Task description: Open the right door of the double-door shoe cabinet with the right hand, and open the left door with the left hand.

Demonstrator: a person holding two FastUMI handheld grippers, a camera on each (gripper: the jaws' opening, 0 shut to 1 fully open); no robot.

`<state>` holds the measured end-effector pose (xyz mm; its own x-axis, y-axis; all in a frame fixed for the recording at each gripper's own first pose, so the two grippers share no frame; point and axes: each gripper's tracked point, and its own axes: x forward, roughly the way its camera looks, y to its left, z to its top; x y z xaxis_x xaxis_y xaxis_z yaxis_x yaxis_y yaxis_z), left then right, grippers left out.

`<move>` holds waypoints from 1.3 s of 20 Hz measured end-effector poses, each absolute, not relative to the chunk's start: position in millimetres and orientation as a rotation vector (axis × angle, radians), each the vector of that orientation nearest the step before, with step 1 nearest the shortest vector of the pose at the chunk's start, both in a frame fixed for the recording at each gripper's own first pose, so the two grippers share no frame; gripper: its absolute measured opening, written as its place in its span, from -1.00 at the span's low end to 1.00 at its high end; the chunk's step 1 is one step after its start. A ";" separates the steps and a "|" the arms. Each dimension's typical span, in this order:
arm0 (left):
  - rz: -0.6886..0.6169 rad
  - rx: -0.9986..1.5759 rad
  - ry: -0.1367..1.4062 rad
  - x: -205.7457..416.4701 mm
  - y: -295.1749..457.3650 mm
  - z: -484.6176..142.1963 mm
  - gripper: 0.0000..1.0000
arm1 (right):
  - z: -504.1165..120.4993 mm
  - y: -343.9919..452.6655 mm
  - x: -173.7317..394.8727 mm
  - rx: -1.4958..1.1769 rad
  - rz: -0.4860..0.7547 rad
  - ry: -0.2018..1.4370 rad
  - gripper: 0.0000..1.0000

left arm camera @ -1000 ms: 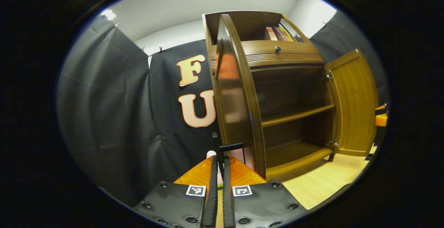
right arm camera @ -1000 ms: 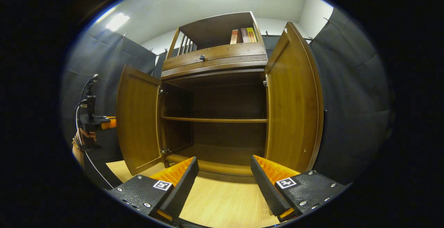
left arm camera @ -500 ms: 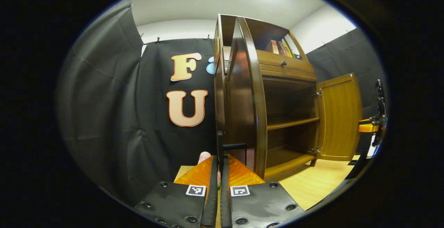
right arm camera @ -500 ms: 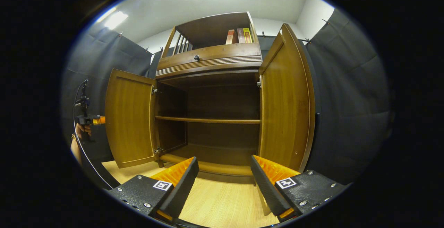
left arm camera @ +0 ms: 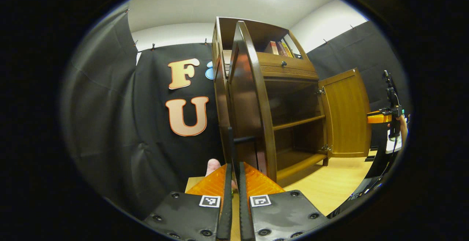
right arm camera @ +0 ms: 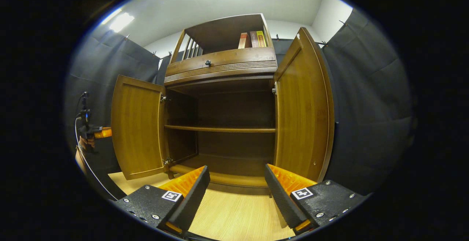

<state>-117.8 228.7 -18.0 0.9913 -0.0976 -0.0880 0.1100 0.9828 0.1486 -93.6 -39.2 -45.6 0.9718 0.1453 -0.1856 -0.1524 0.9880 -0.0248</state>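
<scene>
While the left gripper (left arm camera: 232,182) pinches the left door's handle (left arm camera: 242,140), the right gripper's (right arm camera: 236,189) fingers gape.

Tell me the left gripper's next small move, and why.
Probably open the left gripper and draw back. Its fingers are closed on the black handle of the left door, which stands swung wide, as does the right door; the right gripper is open.

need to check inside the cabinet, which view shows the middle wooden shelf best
The right gripper view: the brown middle wooden shelf runs full width, seen head-on. The left gripper view shows that shelf obliquely, partly behind the open left door.
</scene>
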 end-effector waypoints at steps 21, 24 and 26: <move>0.145 0.040 0.053 -72.5 71.8 8.0 0.41 | -44.8 -30.2 -72.6 -0.015 0.142 0.145 0.86; 0.140 0.056 0.009 -72.4 67.6 15.2 0.75 | -44.7 -30.8 -65.7 0.007 0.141 0.147 0.87; 0.135 0.064 -0.005 -75.4 65.9 17.8 0.86 | -44.1 -27.2 -65.5 0.021 0.151 0.143 0.87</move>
<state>-75.4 65.9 17.8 0.9909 0.1346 0.0089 -0.1349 0.9888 0.0639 -65.5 -27.2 -44.1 0.9784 0.1513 -0.1407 -0.1483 0.9884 0.0315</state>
